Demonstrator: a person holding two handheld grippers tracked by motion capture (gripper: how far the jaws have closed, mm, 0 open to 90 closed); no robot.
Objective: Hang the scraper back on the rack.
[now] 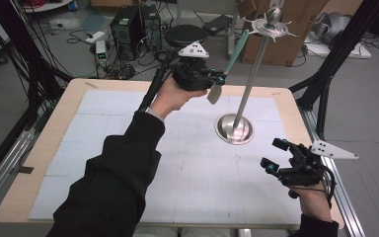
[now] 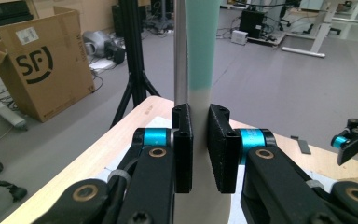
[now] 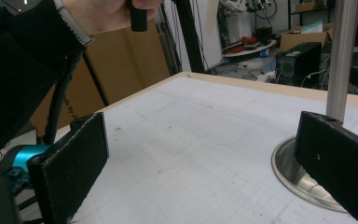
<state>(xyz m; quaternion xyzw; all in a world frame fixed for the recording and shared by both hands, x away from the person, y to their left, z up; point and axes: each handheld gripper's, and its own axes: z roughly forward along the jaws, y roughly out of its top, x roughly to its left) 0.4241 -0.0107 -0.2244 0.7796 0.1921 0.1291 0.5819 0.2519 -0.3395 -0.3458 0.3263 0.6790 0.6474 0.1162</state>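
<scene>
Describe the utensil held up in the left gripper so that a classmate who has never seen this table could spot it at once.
Start at the metal stand, a round base on the white mat with a tall pole rising from it. Just left of the pole, the left gripper is raised above the table. Clamped in it is the utensil: a slim teal handle pointing up and a pale flat end hanging below.

A long spatula with a green handle and a pale blade is held up in the air, tilted. It is just beside the tall metal pole. The pole stands on a round shiny base.
</scene>
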